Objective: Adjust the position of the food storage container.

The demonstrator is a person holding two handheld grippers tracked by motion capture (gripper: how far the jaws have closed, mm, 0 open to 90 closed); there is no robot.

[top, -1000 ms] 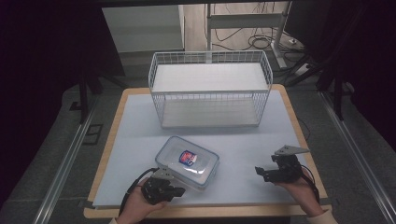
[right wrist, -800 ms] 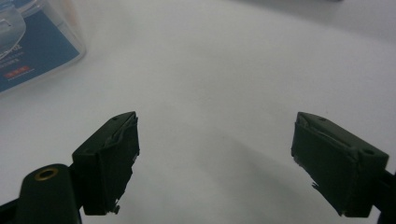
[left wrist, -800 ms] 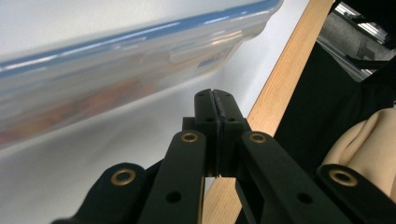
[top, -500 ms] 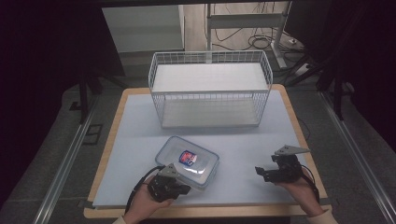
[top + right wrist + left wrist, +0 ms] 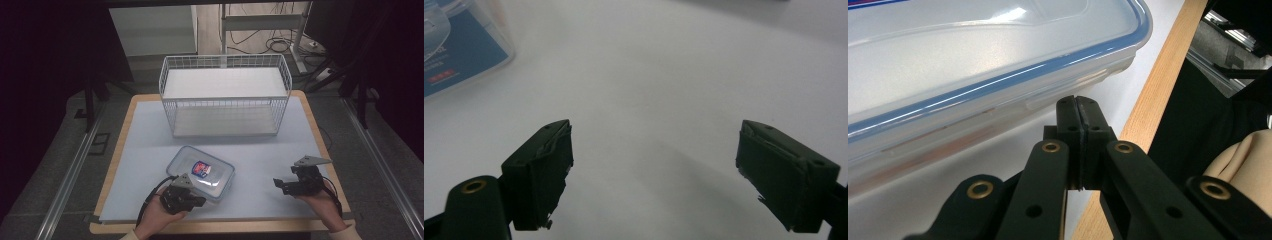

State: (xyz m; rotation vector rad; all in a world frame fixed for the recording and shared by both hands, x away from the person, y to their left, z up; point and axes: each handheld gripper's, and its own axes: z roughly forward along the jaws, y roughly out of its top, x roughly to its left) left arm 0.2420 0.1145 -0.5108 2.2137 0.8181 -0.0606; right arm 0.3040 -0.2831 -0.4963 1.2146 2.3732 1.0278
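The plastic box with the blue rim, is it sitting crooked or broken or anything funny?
Yes, a little crooked. The plastic box lies turned at an angle to the table edges, while the wire basket behind it sits square. Its lid looks closed, with no crack or spill to see. The left gripper, shut, sits at its near side.

Food container (image 5: 201, 173): clear, glossy plastic with a blue seal line under the smooth lid and a printed paper-like label on top; it lies just ahead of the closed fingers (image 5: 1068, 125) of the left gripper (image 5: 199, 201), which are matt black plastic with brass-coloured rivets. Desk (image 5: 112, 172): pale matt sheet, smooth, over a light wood edge, spreading between the parted, scuffed black fingers (image 5: 541, 170) of the right gripper (image 5: 276, 183). Basket (image 5: 225, 100): white-coated metal wire.
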